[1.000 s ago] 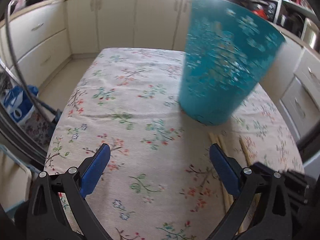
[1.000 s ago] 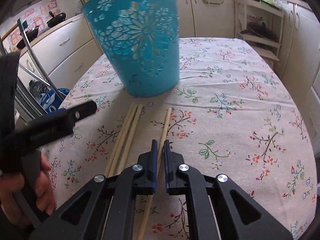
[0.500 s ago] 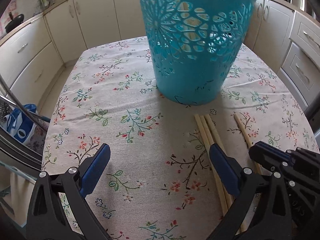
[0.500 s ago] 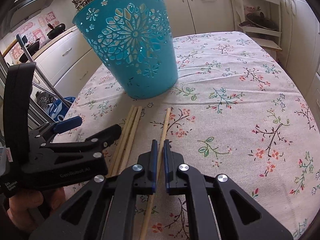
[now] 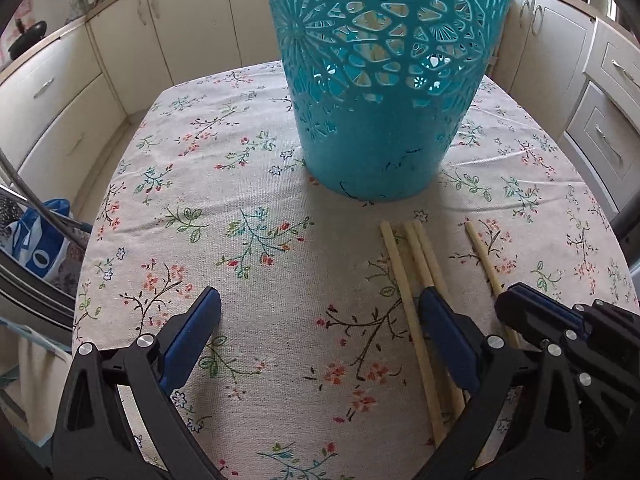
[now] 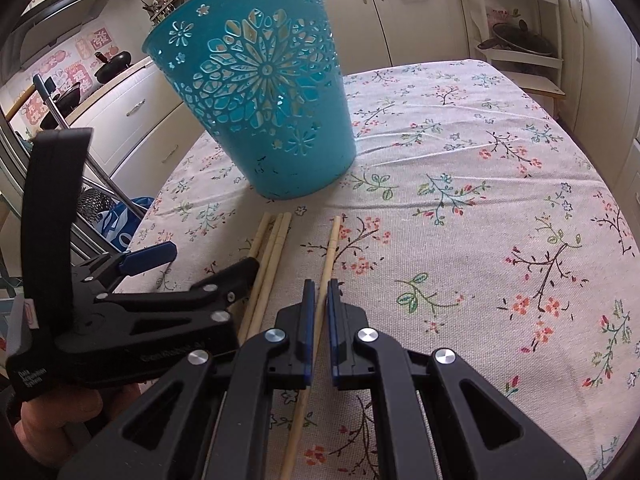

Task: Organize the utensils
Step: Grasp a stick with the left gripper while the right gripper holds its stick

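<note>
Kitchen, floral tablecloth (image 5: 280, 184); teal cut-out basket (image 5: 384, 80) standing upright on it.
Right gripper (image 6: 319, 312) pinches single chopstick (image 6: 330, 248), jaws nearly together. Left gripper (image 5: 320, 336) spread wide, empty, above cloth; three chopsticks (image 5: 412, 252) lie together just in front of basket, under its right finger.

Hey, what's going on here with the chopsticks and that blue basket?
A person holds a gripper in each hand over a floral tablecloth. The right gripper has its jaws shut on a single chopstick lying on the cloth. The left gripper, jaws open, is beside three more chopsticks lying together. The teal cut-out basket stands just beyond; whether anything is inside is unclear.
</note>
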The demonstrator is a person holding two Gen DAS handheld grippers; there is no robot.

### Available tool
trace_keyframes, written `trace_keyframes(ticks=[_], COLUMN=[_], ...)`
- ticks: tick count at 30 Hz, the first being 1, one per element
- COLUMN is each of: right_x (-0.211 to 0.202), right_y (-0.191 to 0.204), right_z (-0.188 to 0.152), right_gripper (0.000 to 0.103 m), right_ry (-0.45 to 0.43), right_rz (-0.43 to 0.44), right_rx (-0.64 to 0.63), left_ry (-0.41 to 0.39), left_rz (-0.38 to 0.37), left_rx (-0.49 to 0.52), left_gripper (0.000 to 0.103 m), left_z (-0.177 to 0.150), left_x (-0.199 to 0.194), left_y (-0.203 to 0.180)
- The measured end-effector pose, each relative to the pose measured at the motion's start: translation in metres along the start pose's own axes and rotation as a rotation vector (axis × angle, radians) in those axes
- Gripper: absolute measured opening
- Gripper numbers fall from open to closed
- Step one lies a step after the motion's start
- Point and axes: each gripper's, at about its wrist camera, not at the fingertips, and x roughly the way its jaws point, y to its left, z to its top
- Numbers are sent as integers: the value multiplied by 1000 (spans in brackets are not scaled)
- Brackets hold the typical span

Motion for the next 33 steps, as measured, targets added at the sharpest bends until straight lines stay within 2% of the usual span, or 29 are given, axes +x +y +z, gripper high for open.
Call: trace_keyframes(ticks=[10,22,25,28,30,33], right_x=[1,10,11,11,10,9], right_y=[0,9,12,10,8,6], right_z=[1,12,14,15,15,15], right_gripper=[7,6,6,6,6,7], right_ry=[10,40,41,39,40,44], right_rz=[0,-45,-70,-86,-89,-82], right_rx=[6,-68,-89,-96,-97,-102], left_ry=[-5,-25,-41,-60,-65,-57], left_rz=[-3,-18,-35,-67,-88,-105], left_rx=[-3,-2,19,45,53,39], left_gripper=[94,83,74,51,25,15], left_z=[0,3,1,0,-1,-1], left_x=[-1,-2,-5,-8,-10,-12], left_y=[1,-1,-6,-10,-12,-11])
